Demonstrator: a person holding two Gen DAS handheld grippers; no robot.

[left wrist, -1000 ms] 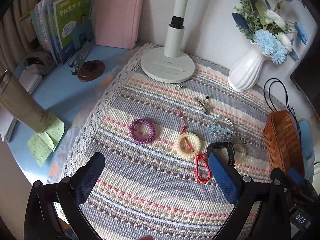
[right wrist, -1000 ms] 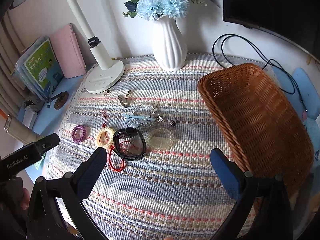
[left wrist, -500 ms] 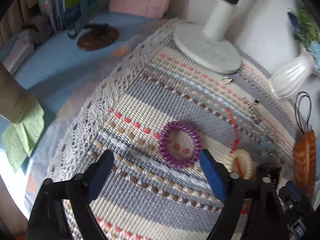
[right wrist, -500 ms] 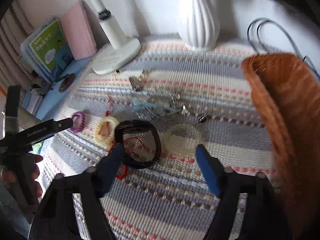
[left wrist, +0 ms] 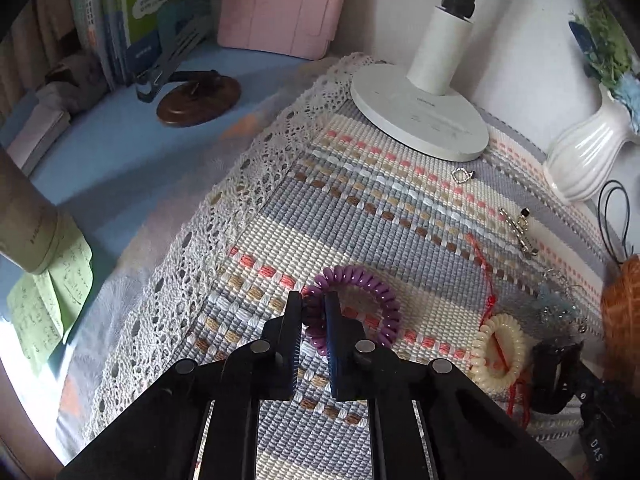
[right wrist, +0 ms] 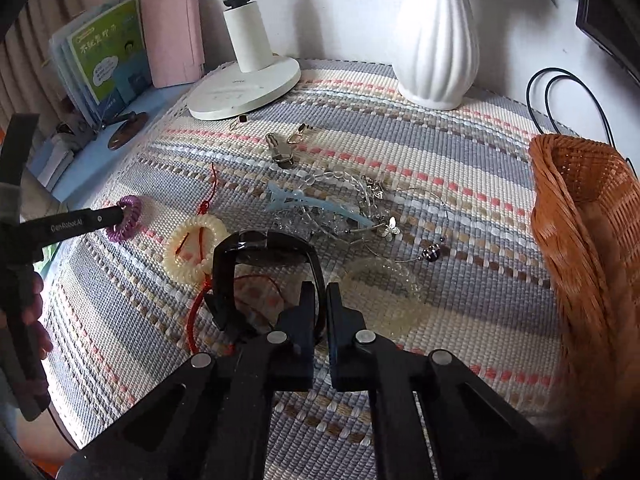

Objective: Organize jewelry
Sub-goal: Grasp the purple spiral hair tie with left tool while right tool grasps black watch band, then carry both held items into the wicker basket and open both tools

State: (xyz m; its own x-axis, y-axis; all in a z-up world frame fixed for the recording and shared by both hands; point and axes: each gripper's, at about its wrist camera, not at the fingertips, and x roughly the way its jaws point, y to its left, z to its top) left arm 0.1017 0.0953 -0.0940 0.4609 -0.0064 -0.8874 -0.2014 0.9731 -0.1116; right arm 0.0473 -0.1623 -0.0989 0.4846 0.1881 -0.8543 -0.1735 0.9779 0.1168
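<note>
My left gripper (left wrist: 313,304) is shut on the near rim of the purple coil hair tie (left wrist: 372,288), which lies on the striped woven mat (left wrist: 360,208). My right gripper (right wrist: 320,294) is shut on the black watch band (right wrist: 240,252), pinching its right side. A cream coil hair tie (right wrist: 188,248) with a red cord (right wrist: 196,304) lies left of the watch. A clear coil tie (right wrist: 384,280), a blue hair clip (right wrist: 308,204), bead bracelets and wire pieces (right wrist: 372,200) lie beyond. The wicker basket (right wrist: 580,216) stands at the right.
A white lamp base (right wrist: 244,88) and a white vase (right wrist: 436,40) stand at the mat's back. Metal clips (right wrist: 282,150) and a small ring (left wrist: 462,175) lie near the lamp. Books (left wrist: 160,12), a pink folder (left wrist: 280,4) and a brown disc (left wrist: 200,100) sit left.
Both grippers dropped to the mat and went from wide open to shut: the left onto the purple hair tie, the right onto the black watch band.
</note>
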